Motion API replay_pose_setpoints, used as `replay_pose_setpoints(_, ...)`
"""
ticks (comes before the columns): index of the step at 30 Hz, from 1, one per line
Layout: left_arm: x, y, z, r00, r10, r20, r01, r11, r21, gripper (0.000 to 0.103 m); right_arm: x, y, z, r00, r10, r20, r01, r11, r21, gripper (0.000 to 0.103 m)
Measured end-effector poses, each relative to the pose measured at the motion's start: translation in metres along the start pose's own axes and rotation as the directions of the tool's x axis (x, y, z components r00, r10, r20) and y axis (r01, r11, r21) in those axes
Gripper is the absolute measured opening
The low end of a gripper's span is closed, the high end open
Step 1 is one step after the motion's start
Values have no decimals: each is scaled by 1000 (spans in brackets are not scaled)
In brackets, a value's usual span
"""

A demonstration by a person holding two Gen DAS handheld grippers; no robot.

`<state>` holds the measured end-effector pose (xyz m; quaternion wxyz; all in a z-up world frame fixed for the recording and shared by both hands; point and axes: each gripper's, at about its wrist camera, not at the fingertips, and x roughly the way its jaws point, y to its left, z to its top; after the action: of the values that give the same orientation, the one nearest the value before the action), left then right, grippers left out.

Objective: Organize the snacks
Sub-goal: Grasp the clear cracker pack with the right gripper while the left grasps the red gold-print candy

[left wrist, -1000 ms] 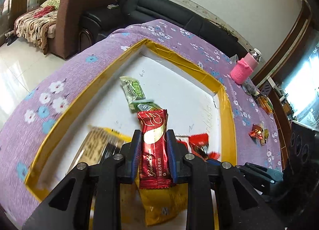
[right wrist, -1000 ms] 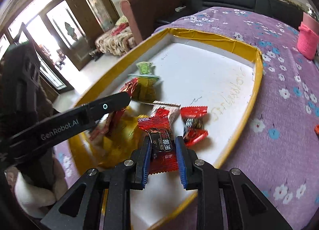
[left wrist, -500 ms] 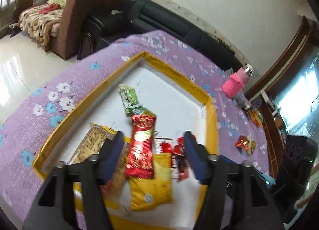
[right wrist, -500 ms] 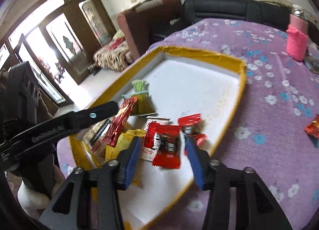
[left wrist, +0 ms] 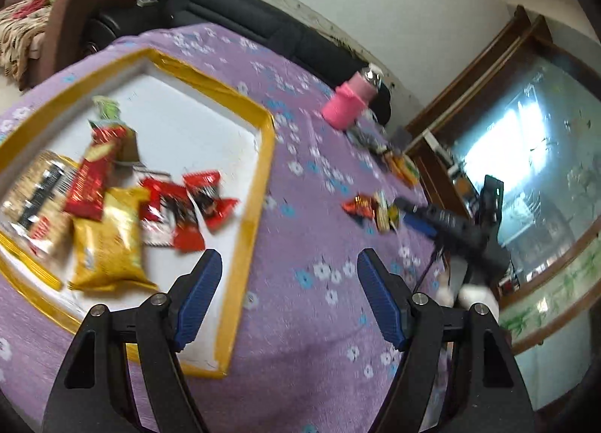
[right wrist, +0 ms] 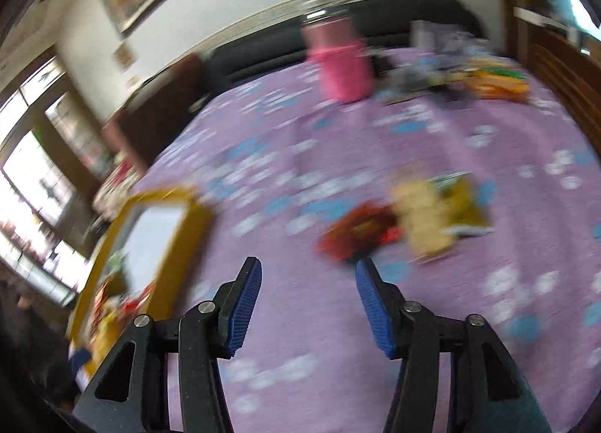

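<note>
A white tray with a yellow rim (left wrist: 265, 155) lies on the purple flowered cloth and holds several snack packets: a long red bar (left wrist: 92, 177), a yellow bag (left wrist: 109, 241), small red packets (left wrist: 188, 207) and a green one (left wrist: 107, 109). My left gripper (left wrist: 289, 294) is open and empty, over the cloth just right of the tray. My right gripper (right wrist: 306, 301) is open and empty, above the cloth near a red packet (right wrist: 357, 235) and a yellow-green packet (right wrist: 439, 215). The right gripper also shows in the left wrist view (left wrist: 417, 215), beside those loose packets (left wrist: 370, 207). The right wrist view is blurred.
A pink bottle (left wrist: 349, 108) stands at the far side of the table, with more snack packets (left wrist: 402, 166) past it. The tray corner (right wrist: 161, 222) is at the left in the right wrist view. A black sofa (left wrist: 233, 19) lies beyond the table.
Both grippers opened and let go of their red packets in the tray. Both then swung right, away from the tray, towards the loose packets on the cloth.
</note>
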<state>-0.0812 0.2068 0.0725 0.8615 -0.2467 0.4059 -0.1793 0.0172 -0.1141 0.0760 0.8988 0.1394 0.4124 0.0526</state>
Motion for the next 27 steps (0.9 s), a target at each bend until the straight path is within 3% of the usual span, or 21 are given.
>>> replay_pose_setpoints(4,5,-1,-3,1000,12,-15,-12,1000,-3,74,10,-23,18,997,-76,6,76,997,0,55)
replay_pose_setpoints(9,5,-6,-7,999,33,-11,-33,999,16,74,48,-7,32,989,-141,-33,138,987,-82,50)
replay_pose_setpoints(12,6,-7,-7,999,34,-16,-34,999,18,74,71,2,30,979,-199,-51,192,974,-121,41)
replay_pose_setpoints(13,7,-8,-8,999,36,-18,-35,999,19,74,81,3,30,975,-209,-75,199,972,-126,32)
replay_pose_setpoints(14,7,-8,-8,999,36,-21,-35,999,21,74,86,4,27,975,-204,-92,191,973,-128,23)
replay_pose_setpoints(16,9,-8,-9,999,35,-25,-34,999,22,74,94,13,18,978,-145,-148,123,981,-148,18)
replay_pose_setpoints(19,12,-9,-11,999,32,-40,-31,999,22,74,90,35,-3,976,-69,-206,16,969,-247,18)
replay_pose_setpoints(22,13,-13,-14,998,27,-49,-25,999,38,74,71,39,-11,951,113,-286,-179,960,-214,16)
replay_pose_setpoints(24,14,-17,-16,998,25,-54,-22,998,55,74,44,25,-3,967,143,-211,-181,968,-171,21)
replay_pose_setpoints(26,17,-22,-18,998,23,-63,-18,997,72,74,25,4,9,984,111,-138,-129,983,-128,23)
replay_pose_setpoints(27,18,-25,-20,997,19,-70,-14,997,76,74,16,-13,14,994,57,-92,-67,992,-107,24)
